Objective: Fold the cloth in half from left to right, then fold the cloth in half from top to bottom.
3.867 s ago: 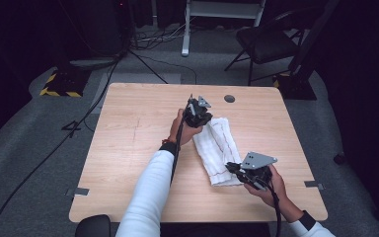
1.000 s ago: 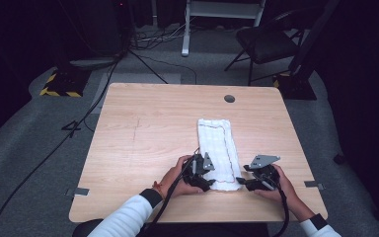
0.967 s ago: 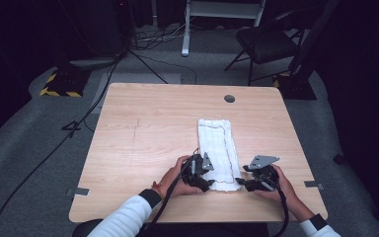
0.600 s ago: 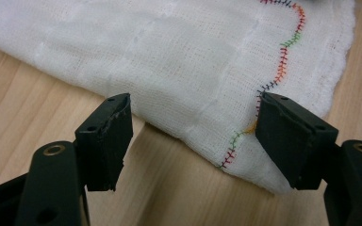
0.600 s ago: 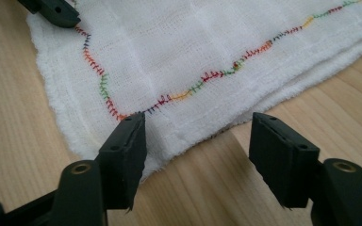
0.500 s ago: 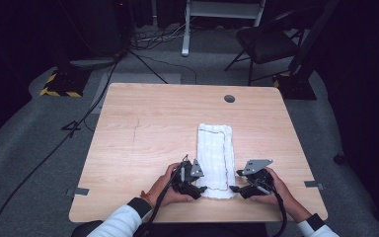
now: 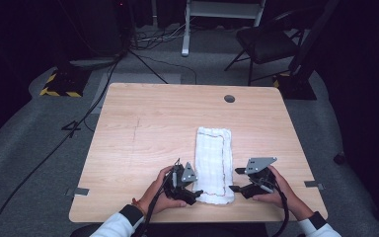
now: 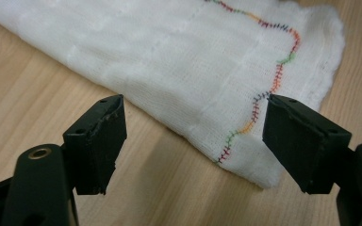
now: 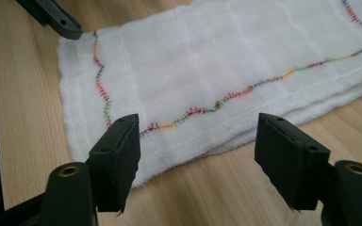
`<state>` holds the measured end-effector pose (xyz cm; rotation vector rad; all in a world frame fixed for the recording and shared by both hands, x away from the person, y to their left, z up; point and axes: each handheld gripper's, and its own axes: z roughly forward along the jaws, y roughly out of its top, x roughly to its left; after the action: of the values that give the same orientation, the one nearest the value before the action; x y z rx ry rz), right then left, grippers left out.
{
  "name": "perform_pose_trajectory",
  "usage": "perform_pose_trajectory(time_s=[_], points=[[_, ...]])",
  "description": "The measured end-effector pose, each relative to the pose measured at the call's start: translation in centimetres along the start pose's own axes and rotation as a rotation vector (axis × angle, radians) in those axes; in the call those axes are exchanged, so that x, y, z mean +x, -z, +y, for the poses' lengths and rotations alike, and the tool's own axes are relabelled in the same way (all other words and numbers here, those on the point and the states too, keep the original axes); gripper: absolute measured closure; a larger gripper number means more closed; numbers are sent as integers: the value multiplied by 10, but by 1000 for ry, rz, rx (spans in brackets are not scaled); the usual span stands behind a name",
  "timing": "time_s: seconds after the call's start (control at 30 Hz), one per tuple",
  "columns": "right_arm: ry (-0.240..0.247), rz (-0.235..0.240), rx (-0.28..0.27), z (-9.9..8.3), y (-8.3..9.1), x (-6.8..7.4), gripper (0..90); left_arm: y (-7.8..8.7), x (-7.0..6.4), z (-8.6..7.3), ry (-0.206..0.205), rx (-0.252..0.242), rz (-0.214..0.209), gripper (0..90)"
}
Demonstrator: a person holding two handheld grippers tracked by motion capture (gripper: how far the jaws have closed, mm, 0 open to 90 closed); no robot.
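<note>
The folded white cloth [image 7: 214, 163] lies flat on the surface [image 7: 148, 123], its long axis running from the middle toward the near edge, a little right of centre, with one short end close to that near edge. A wavy line of multicoloured stitching runs just inside its border. I have my left gripper [image 7: 191, 191] at the near left corner of the cloth, its fingers [image 8: 101, 136] spread wide apart, gripping nothing, with the corner lying between them in the left gripper view. My right gripper [image 7: 236, 180] sits just beside the cloth's near right edge, its fingers [image 9: 120, 157] likewise open and empty, the cloth's edge between and beyond them. Both grippers are low over the wood near the surface's near edge, one on each side of the cloth.
</note>
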<state>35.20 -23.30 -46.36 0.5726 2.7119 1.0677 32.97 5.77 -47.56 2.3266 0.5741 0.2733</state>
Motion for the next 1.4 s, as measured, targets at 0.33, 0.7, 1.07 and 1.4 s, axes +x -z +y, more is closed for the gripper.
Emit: perform_pose_trajectory(time_s=[0.33, 0.7, 1.07, 1.4], points=[[-70, -108, -70, 11, 7, -26, 364, -1, 38, 21, -26, -29, 79, 225], [-128, -218, -86, 27, -3, -67, 414, -26, 87, 44, 17, -18, 104, 244], [-159, -250, -85, 53, -33, -105, 430, -65, 131, 70, 100, 7, 123, 243], [-241, -286, -33, 64, -60, -139, 432, -86, 157, 82, 198, 30, 134, 326]])
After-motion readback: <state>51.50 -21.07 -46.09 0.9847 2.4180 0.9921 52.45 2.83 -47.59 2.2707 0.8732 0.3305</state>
